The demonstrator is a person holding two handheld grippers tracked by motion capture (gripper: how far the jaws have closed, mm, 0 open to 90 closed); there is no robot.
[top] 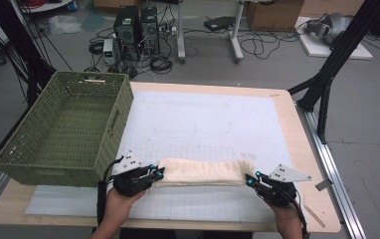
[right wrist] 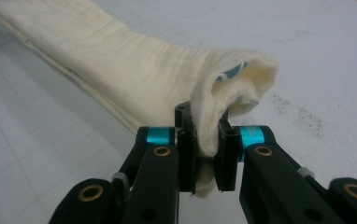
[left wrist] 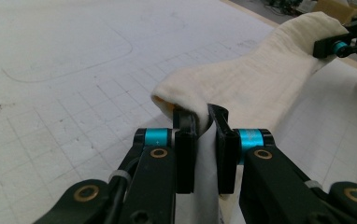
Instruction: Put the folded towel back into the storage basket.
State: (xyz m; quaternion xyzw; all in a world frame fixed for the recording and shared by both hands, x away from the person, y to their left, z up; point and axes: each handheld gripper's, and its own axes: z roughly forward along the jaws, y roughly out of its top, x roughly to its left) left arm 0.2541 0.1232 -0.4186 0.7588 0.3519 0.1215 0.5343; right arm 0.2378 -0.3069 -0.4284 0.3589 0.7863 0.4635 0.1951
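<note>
The cloth (top: 200,172) lies as a long cream roll across the near part of the mat (top: 203,119), running from 9 to 3 o'clock between my two grippers, at about 6 o'clock on the table (top: 297,134). My left gripper (top: 159,173) pinches its 9 o'clock end: in the left gripper view the cloth (left wrist: 260,79) bunches over my jaws and a fold of it runs down between them, with the pads (left wrist: 185,140) pressed against it, so my left gripper (left wrist: 203,116) is clamped on the cloth. From there the roll stretches off toward 1 o'clock, where my other gripper (left wrist: 338,46) meets its far end. My right gripper (top: 250,179) grips the 3 o'clock end; in the right gripper view the cloth (right wrist: 134,70) curls into a rounded lip above my jaws, a fold is squeezed between them, and my right gripper (right wrist: 205,126) is closed on it. A bit of blue print shows inside that lip. The roll rests on the mat along its length, sagging slightly in the middle. My hands (top: 121,206) come in from 6 o'clock behind the grippers. The mat is white with a faint grid and some dark specks near the right end. A green basket (top: 66,129) sits at 9 o'clock on the table, near my left gripper but apart from the cloth.
</note>
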